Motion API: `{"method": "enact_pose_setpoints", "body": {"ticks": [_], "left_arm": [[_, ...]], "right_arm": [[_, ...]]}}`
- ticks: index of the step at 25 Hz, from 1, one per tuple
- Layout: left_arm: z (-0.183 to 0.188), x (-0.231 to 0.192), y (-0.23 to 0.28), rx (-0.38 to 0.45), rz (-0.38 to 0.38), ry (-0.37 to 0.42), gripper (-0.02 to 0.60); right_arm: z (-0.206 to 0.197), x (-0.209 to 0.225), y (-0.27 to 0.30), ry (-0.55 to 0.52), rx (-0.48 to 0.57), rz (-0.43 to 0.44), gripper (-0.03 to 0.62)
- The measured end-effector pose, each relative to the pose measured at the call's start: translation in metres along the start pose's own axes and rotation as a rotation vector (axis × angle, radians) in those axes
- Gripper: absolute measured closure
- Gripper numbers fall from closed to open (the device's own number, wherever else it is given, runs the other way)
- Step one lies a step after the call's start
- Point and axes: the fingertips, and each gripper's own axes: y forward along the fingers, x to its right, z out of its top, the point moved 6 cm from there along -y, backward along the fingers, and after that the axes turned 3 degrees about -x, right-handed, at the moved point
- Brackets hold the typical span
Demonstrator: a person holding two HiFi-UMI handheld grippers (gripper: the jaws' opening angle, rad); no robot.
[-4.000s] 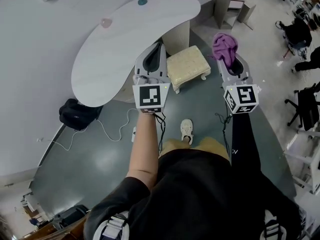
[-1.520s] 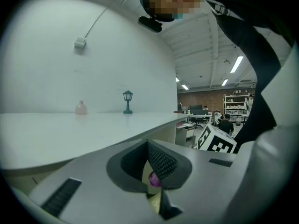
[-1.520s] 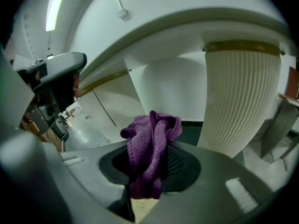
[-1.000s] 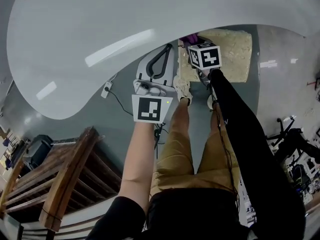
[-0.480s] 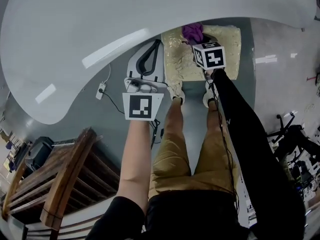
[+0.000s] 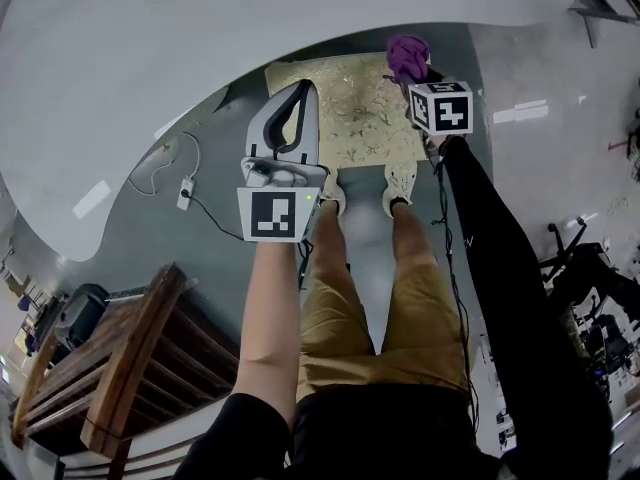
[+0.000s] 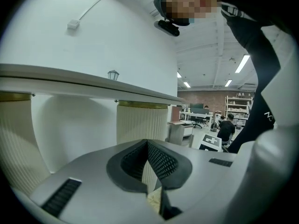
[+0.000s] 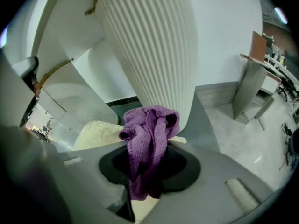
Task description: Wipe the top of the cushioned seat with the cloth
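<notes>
The cream cushioned seat stands on the floor just ahead of the person's shoes, partly under the white table. A crumpled purple cloth hangs over the seat's far right corner, with my right gripper shut on it. In the right gripper view the cloth drapes down between the jaws and hides their tips, and the seat lies below to the left. My left gripper hovers over the seat's left edge, shut with nothing in it. In the left gripper view its jaws meet in front of the pedestal.
A curved white table top overhangs the seat's far side, on a ribbed pedestal. A power strip with a cable lies on the floor to the left. A wooden frame stands near left; a chair base at right.
The person has walked up to the seat. In the last second the right gripper carried the cloth from the seat's middle to its far right corner, and the left gripper came over the seat's left edge.
</notes>
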Motion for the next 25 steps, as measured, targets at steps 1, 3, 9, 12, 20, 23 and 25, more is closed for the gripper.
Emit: {"method": "enact_pose_setpoints", "body": {"ticks": [1,3,9,12,20,23,25], "left_arm": [[0.002,0.006,0.004,0.005,0.004,0.0,0.575],[0.005,0.016,0.011,0.013,0.014,-0.01,0.575],[0.003,0.029,0.02,0.017,0.028,0.003,0.575],[0.0,0.027,0.018,0.018,0.03,-0.01,0.575],[-0.007,-0.016,-0.021,0.005,0.028,0.005,0.575],[-0.013,-0.044,-0.046,-0.016,0.035,0.007,0.575],[-0.019,-0.064,-0.061,-0.037,0.038,0.009,0.575]], "right_arm": [[-0.001,0.011,-0.004,0.011,0.001,-0.004,0.48],[-0.005,0.03,-0.01,0.032,0.001,-0.011,0.48],[-0.016,0.062,-0.013,0.11,-0.012,-0.049,0.48],[-0.015,0.061,-0.015,0.116,0.007,-0.052,0.48],[0.006,-0.041,-0.029,0.062,0.141,0.098,0.48],[0.005,-0.11,-0.015,0.022,0.134,0.159,0.48],[0.001,-0.154,0.0,0.006,0.114,0.2,0.48]]}}
